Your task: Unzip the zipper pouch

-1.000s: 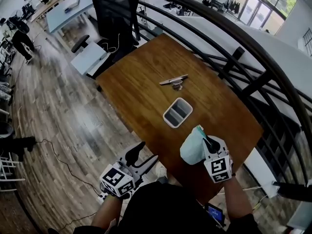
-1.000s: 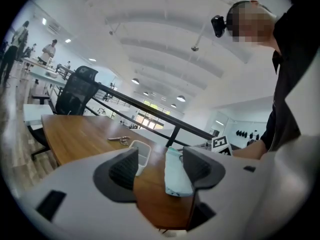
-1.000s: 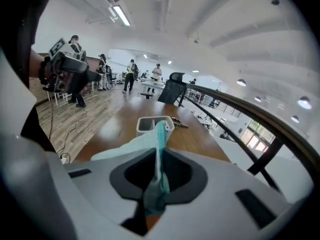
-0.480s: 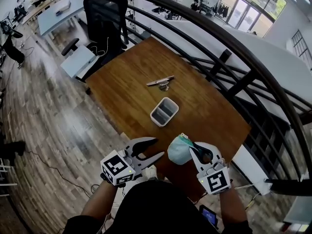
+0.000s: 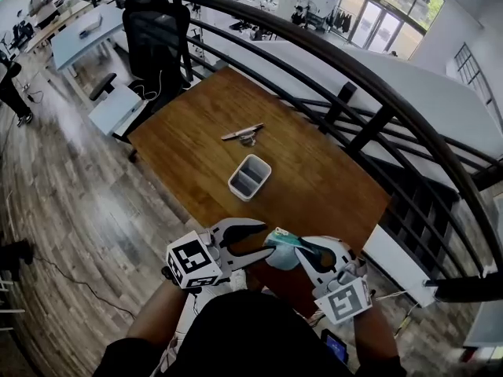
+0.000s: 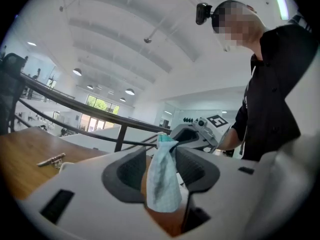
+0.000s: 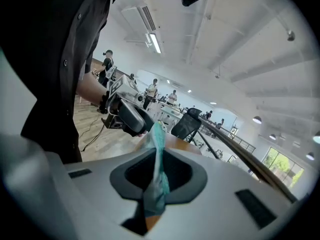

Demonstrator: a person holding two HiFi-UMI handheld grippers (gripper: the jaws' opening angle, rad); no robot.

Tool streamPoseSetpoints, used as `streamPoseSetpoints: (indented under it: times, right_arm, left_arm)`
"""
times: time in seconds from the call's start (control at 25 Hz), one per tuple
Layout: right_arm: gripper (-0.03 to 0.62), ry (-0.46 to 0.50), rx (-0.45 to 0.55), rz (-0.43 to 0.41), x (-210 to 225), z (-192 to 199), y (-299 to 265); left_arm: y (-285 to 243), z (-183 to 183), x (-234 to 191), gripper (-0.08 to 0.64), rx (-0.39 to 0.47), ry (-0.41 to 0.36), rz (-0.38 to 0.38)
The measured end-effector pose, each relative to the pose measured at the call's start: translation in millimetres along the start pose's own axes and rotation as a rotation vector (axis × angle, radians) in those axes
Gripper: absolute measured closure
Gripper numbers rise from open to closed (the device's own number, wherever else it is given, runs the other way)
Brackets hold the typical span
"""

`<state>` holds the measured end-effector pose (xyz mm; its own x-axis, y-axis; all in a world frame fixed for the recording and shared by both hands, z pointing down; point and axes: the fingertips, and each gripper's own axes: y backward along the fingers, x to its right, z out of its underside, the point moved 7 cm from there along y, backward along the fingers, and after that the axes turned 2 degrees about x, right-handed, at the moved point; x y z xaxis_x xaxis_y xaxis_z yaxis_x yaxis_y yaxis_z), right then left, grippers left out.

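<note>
A light teal zipper pouch (image 5: 278, 250) hangs in the air over the near edge of the wooden table (image 5: 322, 187), between my two grippers. My left gripper (image 5: 264, 240) comes in from the left, and its jaws are closed on the pouch's left end (image 6: 162, 181). From the right, my right gripper (image 5: 297, 251) is shut on the other end (image 7: 156, 184). In the left gripper view the right gripper (image 6: 196, 133) shows just behind the cloth. The left gripper (image 7: 126, 118) shows past the pouch in the right gripper view. I cannot make out the zipper pull.
A small grey two-compartment tray (image 5: 250, 177) stands mid-table. A flat metal tool (image 5: 242, 133) lies farther back. A black railing (image 5: 369, 93) curves along the table's far and right sides. A black office chair (image 5: 157, 30) stands beyond the far left corner.
My left gripper rose from beside the person's body and went right to the pouch, and its jaws closed on it. My right gripper brought the pouch nearer and lower.
</note>
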<state>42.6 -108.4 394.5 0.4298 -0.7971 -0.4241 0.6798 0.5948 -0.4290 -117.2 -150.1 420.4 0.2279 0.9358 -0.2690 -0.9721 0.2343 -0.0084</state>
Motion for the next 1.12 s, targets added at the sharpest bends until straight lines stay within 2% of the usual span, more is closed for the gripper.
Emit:
streamPoseSetpoints:
  times: [0.12, 0.2, 0.32, 0.52, 0.64, 0.8, 0.96, 1.04, 1.12]
  right_arm:
    - [0.558, 0.006, 0.006, 0.019, -3, 0, 5]
    - [0.557, 0.017, 0.006, 0.029, -6, 0, 8]
    - [0.557, 0.019, 0.007, 0.031, -7, 0, 13]
    - [0.549, 0.023, -0.013, 0.016, -7, 2, 18]
    - [0.526, -0.004, -0.012, -0.005, -8, 5, 17]
    - [0.477, -0.043, 0.036, -0.072, -7, 1, 24]
    - [0.460, -0.188, 0.169, -0.142, 9, -7, 29]
    - [0.460, -0.222, 0.182, -0.200, 12, -8, 27]
    - [0.463, -0.211, 0.170, -0.253, 10, -8, 25]
  left_arm:
    - [-9, -2, 9, 0.371, -0.003, 0.013, 0.050]
    - [-13, -2, 14, 0.398, 0.006, 0.024, 0.065]
    - [-14, -4, 17, 0.466, 0.027, 0.030, 0.053]
    - [-17, -6, 25, 0.514, 0.009, -0.007, 0.047]
    - [-18, -5, 26, 0.525, 0.007, -0.031, 0.018]
    - [-17, -3, 32, 0.529, -0.020, -0.076, -0.009]
    - [-22, -5, 35, 0.531, -0.077, -0.153, -0.008]
    - [-26, -5, 38, 0.531, -0.107, -0.184, 0.002]
    - [-28, -3, 44, 0.531, -0.130, -0.194, 0.009]
